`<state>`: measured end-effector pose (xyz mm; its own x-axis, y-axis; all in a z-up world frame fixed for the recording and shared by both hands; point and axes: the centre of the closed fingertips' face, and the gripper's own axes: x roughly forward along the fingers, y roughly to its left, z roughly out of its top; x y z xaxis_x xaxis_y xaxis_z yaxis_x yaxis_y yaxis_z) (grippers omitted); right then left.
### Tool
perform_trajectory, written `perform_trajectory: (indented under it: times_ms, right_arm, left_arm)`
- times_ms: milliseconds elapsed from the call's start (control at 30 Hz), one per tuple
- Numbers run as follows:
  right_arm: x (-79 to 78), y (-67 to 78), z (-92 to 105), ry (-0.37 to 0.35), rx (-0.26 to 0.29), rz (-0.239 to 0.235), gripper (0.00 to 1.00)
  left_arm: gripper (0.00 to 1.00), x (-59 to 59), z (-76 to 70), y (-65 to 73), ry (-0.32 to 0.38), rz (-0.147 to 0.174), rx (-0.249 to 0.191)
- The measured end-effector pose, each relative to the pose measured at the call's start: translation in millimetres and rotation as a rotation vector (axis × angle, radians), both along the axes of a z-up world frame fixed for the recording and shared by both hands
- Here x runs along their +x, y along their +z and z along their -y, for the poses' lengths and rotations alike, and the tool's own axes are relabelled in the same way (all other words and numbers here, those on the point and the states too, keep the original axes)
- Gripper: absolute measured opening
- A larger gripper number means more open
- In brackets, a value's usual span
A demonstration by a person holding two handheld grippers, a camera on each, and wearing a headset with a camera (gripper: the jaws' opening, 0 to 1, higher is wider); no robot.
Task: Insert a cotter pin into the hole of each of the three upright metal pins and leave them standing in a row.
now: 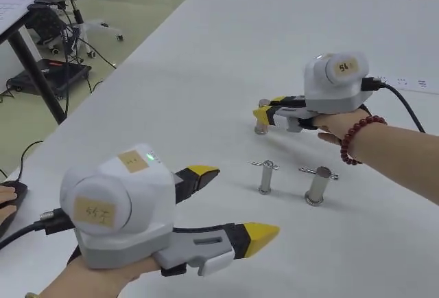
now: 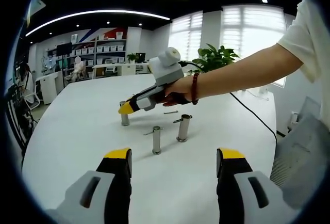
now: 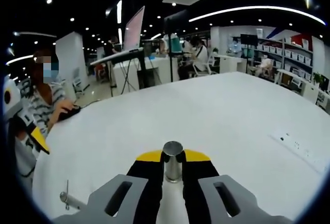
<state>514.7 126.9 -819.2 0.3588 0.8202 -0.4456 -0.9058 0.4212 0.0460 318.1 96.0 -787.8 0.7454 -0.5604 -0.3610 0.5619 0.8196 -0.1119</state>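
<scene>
Three upright metal pins stand on the white table [image 1: 206, 58]. The middle pin [image 1: 266, 178] and the right pin [image 1: 317, 187] each carry a cotter pin across the top. My right gripper [image 1: 264, 114] is shut on the far pin [image 1: 261, 126], its yellow jaws pressed on both sides of the shaft [image 3: 172, 163]. In the left gripper view that far pin [image 2: 124, 117] stands left of the other two [image 2: 157, 140] [image 2: 182, 128]. My left gripper [image 1: 236, 202] hovers open near the front edge, holding nothing [image 2: 174, 154].
A thin metal piece [image 2: 170, 112] lies on the table behind the pins. A white power strip [image 1: 406, 82] lies at the far right. A black desk [image 1: 20, 44] and a chair base stand past the table's left edge. A hand rests on a mouse [image 1: 8, 198].
</scene>
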Motion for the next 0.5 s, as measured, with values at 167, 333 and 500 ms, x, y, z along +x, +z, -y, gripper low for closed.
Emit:
perform_trajectory:
  times_ms: [167,333,500]
  right_arm:
    - [-6.3,2.5,10.1,0.014,-0.026,0.019,0.13]
    - [-9.5,4.8,22.0,0.005,-0.03,0.02,0.13]
    - [-9.1,3.7,35.7,-0.013,-0.039,0.014,0.13]
  left_arm:
    - [0.66,0.2,1.5,0.9,-0.002,0.003,0.001]
    - [0.66,-0.9,4.6,2.2,-0.007,0.004,-0.001]
    - [0.66,-2.0,9.0,3.9,-0.018,0.005,-0.003]
